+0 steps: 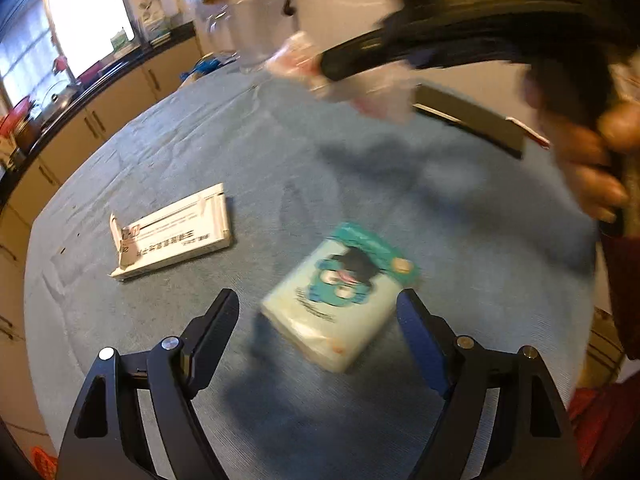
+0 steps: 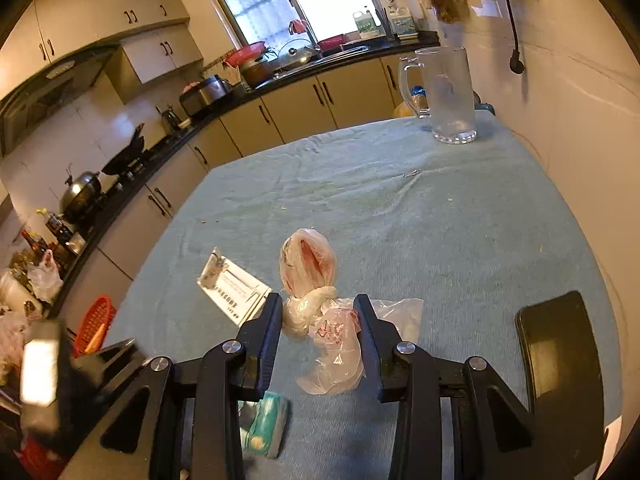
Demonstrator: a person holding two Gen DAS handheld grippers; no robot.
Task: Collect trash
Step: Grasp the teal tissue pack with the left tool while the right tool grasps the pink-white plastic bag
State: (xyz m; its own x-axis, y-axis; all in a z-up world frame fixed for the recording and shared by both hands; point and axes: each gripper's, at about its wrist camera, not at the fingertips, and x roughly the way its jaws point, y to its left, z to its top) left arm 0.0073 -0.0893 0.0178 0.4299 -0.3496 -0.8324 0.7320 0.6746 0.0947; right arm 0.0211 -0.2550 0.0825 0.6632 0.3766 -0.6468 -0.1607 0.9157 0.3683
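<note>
Left gripper (image 1: 318, 308) spread wide over tissue pack (image 1: 340, 294), untouched. Right gripper (image 2: 318, 320) clamped on knotted plastic bag (image 2: 320, 312), lifted off blue cloth-covered table (image 2: 400, 208). Flattened carton (image 1: 172, 236) nearby. Glass mug (image 2: 444, 96) at far edge; kitchen counter (image 2: 280, 80) behind.

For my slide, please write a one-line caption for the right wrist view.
Right gripper fingers pinch a knotted plastic bag above the blue tablecloth.

Your left tongs (image 1: 318, 308) point steeply downward with the two fingers standing wide apart and touching nothing, while your right tongs (image 2: 318, 312) are held higher, tilted down, the fingers drawn in and pressing a grip, with your right hand (image 1: 592, 160) wrapped around the handle.
</note>
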